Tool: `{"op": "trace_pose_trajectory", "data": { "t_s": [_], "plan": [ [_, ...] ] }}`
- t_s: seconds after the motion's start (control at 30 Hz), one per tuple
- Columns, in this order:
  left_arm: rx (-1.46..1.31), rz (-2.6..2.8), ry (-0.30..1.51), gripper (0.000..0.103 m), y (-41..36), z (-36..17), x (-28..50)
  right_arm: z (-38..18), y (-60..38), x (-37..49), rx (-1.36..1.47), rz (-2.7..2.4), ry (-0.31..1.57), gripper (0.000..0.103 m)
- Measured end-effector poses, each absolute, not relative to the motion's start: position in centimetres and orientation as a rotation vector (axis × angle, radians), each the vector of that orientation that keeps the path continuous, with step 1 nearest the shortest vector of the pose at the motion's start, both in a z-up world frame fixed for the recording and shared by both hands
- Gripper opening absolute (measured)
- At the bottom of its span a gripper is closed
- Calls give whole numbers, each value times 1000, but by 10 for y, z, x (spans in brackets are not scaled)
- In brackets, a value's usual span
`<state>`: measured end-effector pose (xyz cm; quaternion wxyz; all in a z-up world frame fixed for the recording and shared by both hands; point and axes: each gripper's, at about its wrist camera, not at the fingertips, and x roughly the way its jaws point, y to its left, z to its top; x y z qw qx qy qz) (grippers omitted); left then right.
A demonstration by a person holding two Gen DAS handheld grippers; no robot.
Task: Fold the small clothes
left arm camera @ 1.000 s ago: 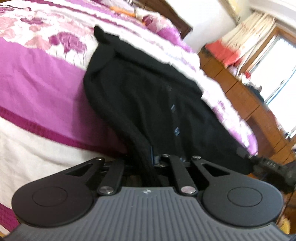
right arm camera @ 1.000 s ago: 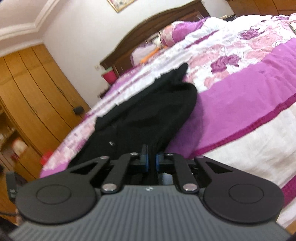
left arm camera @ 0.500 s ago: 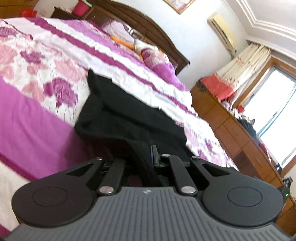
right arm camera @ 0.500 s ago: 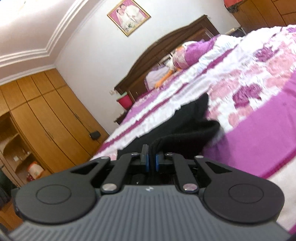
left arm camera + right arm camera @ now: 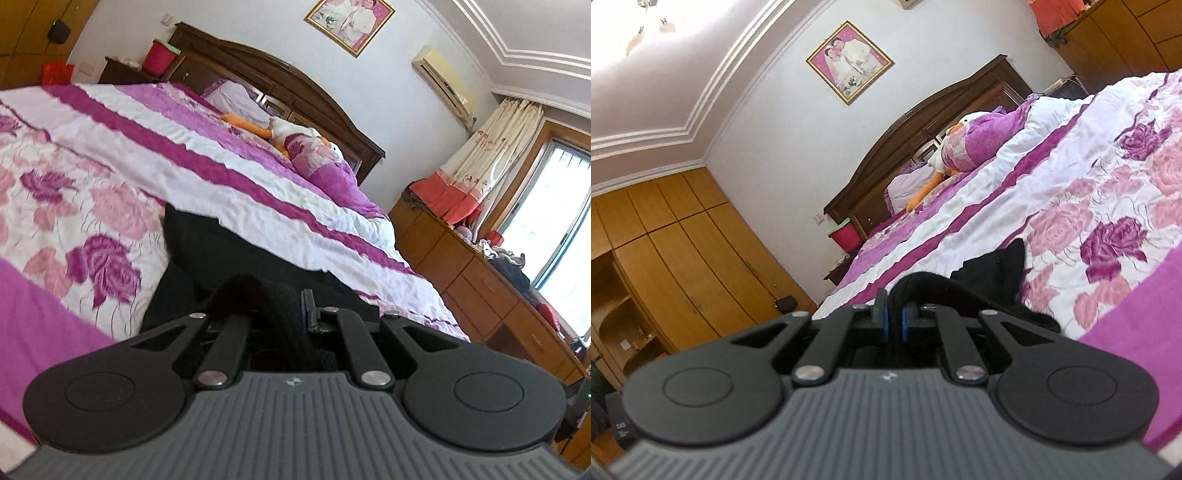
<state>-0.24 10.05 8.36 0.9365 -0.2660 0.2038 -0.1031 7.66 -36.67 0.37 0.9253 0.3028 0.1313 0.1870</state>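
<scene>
No words or numbers can be read for certain. The black block at the lower left edge [image 5: 621, 428] of the right wrist view bears small pale characters, too blurred to make out. The cream curtain [image 5: 491, 166] carries faint red marks, also illegible.

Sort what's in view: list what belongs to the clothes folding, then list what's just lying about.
Part of the job:
black garment
left gripper, shut on it
right gripper, shut on it
bedspread it lies on

Just lying about:
stuffed duck
red bin
framed photo
curtain
</scene>
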Motion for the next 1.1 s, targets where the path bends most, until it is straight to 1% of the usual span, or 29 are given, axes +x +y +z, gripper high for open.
{"op": "trace_pose_trajectory", "data": {
  "t_s": [0.37,0.57,0.83,1.1],
  "plan": [
    [-461,-122,304,7,92,116,60,35,-354,121,521,321,172,10],
    [-417,-77,303,7,89,114,112,37,-343,159,472,255,134,10],
    [-363,-14,377,7,93,81,189,14,-328,219,419,210,171,10],
    [-313,41,508,7,98,22,256,-30,-310,272,328,144,282,10]
  ]
}}
